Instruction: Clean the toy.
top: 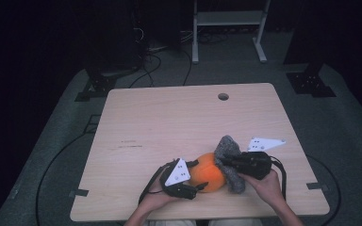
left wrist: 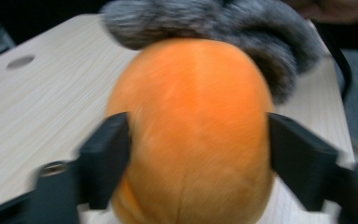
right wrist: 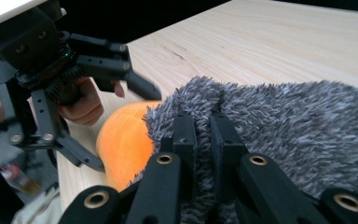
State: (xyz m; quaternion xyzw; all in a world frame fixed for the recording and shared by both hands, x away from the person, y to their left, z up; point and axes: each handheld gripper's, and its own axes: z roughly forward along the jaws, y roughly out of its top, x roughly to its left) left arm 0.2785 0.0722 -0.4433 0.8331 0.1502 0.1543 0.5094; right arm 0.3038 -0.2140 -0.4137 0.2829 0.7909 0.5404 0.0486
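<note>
Left gripper (top: pixel 202 181): jaws spread wide, orange plush ball (left wrist: pixel 191 135) sitting between them; left jaw at ball's flank, right jaw just beside it, firm pressing not evident. Ball rests on table (top: pixel 169 122), near edge.

Right gripper (right wrist: pixel 203 135): jaws clenched on grey fuzzy cloth (right wrist: pixel 279 126), fur pinched between tips. Cloth drapes over ball's far side, touching it, beyond left jaws.

Light wood-grain table (top: pixel 169 122), rounded corners, one round cable hole (top: pixel 223 96) near the far edge. Near the front edge an orange plush ball (top: pixel 207 173) rests on the top, with a grey fuzzy cloth (top: pixel 229 162) draped against its right side.
</note>
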